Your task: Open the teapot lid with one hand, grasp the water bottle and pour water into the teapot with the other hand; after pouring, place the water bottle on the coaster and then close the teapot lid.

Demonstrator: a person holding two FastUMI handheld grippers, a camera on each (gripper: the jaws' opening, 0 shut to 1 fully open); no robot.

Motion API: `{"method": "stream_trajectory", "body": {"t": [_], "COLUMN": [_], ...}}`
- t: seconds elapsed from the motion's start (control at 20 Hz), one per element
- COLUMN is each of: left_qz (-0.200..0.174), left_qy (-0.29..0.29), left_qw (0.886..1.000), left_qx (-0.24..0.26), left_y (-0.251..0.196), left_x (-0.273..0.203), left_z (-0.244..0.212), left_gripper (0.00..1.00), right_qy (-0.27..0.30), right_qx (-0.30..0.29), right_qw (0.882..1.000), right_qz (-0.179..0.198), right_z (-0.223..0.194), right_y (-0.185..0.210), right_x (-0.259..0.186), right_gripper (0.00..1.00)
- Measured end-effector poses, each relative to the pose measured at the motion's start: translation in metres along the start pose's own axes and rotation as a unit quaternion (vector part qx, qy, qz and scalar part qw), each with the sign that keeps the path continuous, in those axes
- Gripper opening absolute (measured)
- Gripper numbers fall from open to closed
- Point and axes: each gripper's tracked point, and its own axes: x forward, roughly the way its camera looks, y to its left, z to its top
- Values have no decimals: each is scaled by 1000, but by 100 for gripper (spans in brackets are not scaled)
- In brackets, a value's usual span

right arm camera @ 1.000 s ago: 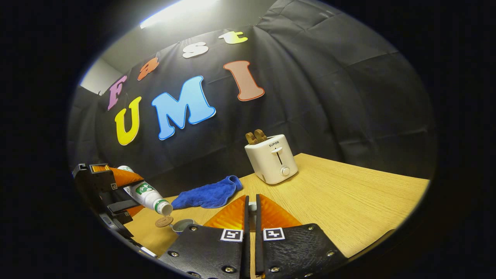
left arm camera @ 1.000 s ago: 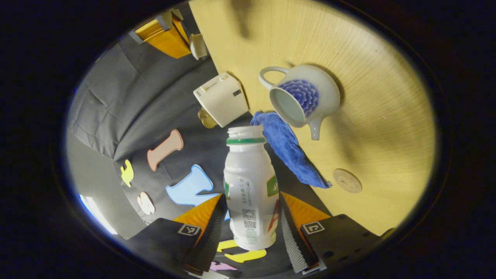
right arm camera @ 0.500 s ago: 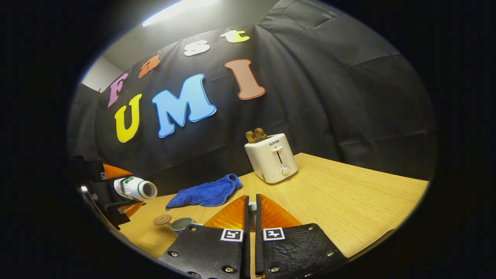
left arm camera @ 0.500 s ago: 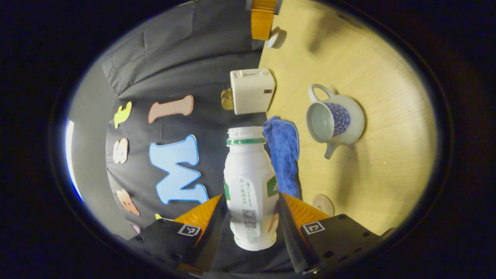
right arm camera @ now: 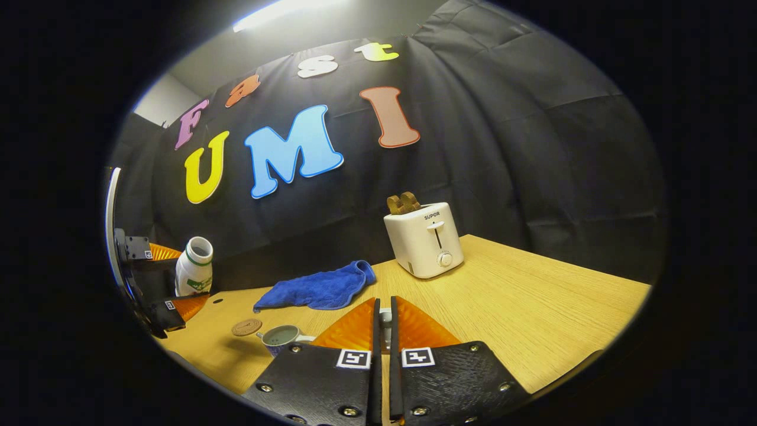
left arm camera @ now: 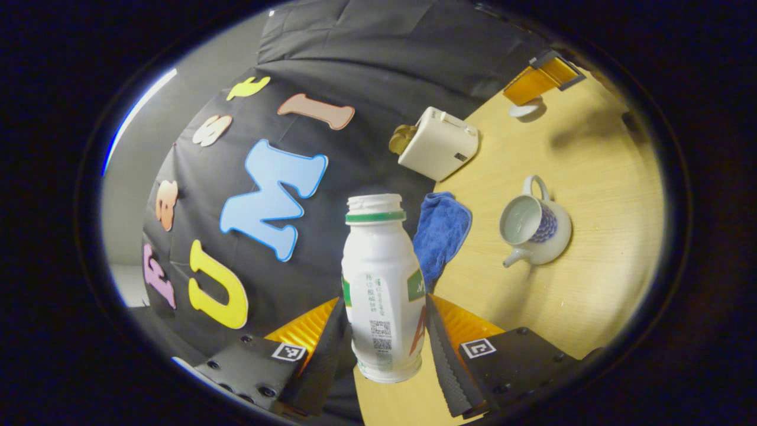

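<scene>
A white water bottle [left arm camera: 381, 284] with a green neck ring and no cap stands nearly upright between the fingers of my left gripper [left arm camera: 384, 302], which is shut on it. In the right gripper view the same bottle [right arm camera: 195, 273] is held at the far left, above the table. The white teapot [left arm camera: 535, 228] with a blue flower pattern stands open on the table, its spout pointing toward me. My right gripper [right arm camera: 383, 305] is shut on the teapot lid [right arm camera: 385, 318], held up above the teapot [right arm camera: 281, 336]. A round brown coaster [right arm camera: 246, 326] lies left of the teapot.
A blue cloth [right arm camera: 319, 287] lies crumpled behind the coaster and teapot. A white toaster [right arm camera: 429, 239] with toast in it stands at the back of the wooden table [right arm camera: 532, 313]. The right gripper [left arm camera: 538, 80] with the lid [left arm camera: 523, 109] shows far off in the left gripper view.
The bottle has swung from tipped mouth-down over the teapot back to nearly upright and drawn away to the left. The right gripper with the lid has barely moved.
</scene>
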Motion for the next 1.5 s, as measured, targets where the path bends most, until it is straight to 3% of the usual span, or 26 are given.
{"method": "stream_trajectory", "body": {"t": [0.25, 0.3, 0.35, 0.4, 0.5, 0.55, 0.7, 0.85, 0.9, 1.05, 1.1, 1.3, 1.35, 1.5], "left_qz": [11, 12, 14, 14, 8, 6, -1, 1, -1, -6, -5, -1, 0, 2], "left_qy": [5, 5, 4, 4, 4, 3, 1, 4, 3, 7, 8, 8, 7, 3], "left_qw": [993, 990, 988, 986, 980, 977, 965, 954, 950, 936, 930, 913, 911, 904], "left_qx": [-120, -137, -153, -168, -198, -213, -263, -300, -313, -353, -367, -408, -413, -428], "left_y": [-9, -12, -13, -15, -21, -24, -32, -35, -38, -43, -45, -44, -43, -42], "left_x": [0, 0, -2, -3, -5, -6, -13, -18, -21, -29, -32, -41, -42, -46], "left_z": [-22, -24, -26, -28, -33, -34, -40, -50, -52, -62, -65, -76, -78, -81], "left_gripper": [86, 80, 80, 86, 73, 80, 80, 80, 84, 80, 74, 74, 86, 86], "right_qy": [6, 7, 7, 7, 7, 8, 9, 12, 12, 7, 7, 10, 9, 9], "right_qx": [-9, -14, -19, -24, -34, -38, -47, -52, -55, -69, -75, -96, -98, -104], "right_qw": [1000, 1000, 1000, 1000, 999, 999, 999, 998, 998, 996, 996, 994, 993, 992], "right_qz": [6, 6, 7, 8, 13, 16, 26, 37, 39, 47, 49, 58, 59, 66], "right_z": [-4, -5, -5, -6, -6, -7, -9, -12, -11, -9, -10, -9, -8, -3], "right_y": [5, 6, 8, 10, 15, 17, 26, 33, 35, 45, 48, 66, 70, 86], "right_x": [2, 2, 2, 3, 3, 3, 3, 3, 3, 3, 4, 5, 5, 7], "right_gripper": [5, 5, 5, 5, 4, 5, 5, 5, 5, 5, 5, 5, 5, 5]}}
